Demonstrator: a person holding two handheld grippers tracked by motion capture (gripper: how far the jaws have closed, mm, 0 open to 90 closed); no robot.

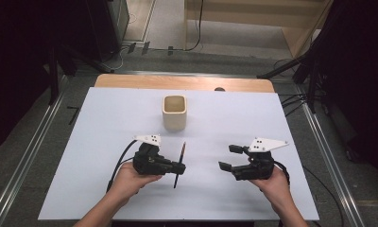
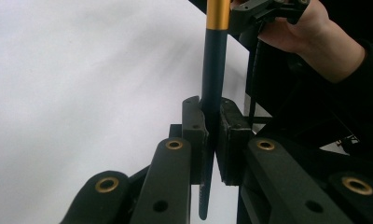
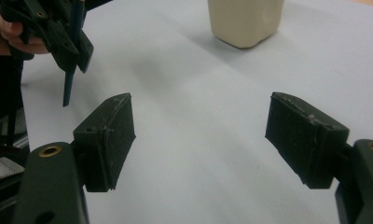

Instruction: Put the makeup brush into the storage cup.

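The left gripper [image 1: 177, 168] is clamping a brush [image 1: 179, 164] near the table's [image 1: 107, 189] front edge, mid-width. The right gripper [image 1: 228, 157] is hovering beside it, jaws wide apart, empty. Farther back, a cup [image 1: 174, 112] is standing toward the far edge.

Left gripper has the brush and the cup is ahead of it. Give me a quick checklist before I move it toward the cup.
1. Grip: left gripper shut on the brush handle, pads on both sides: ok.
2. Hold point: clamped partway along the handle, a short end below the pads: ok.
3. Cup upright, mouth open: ok.
4. Cup contents: looks empty from above, bottom not clear: cannot tell.
5. Path from brush to cup over the white table free of objects: ok.
6. Right gripper open, holding nothing, off to the side: ok.
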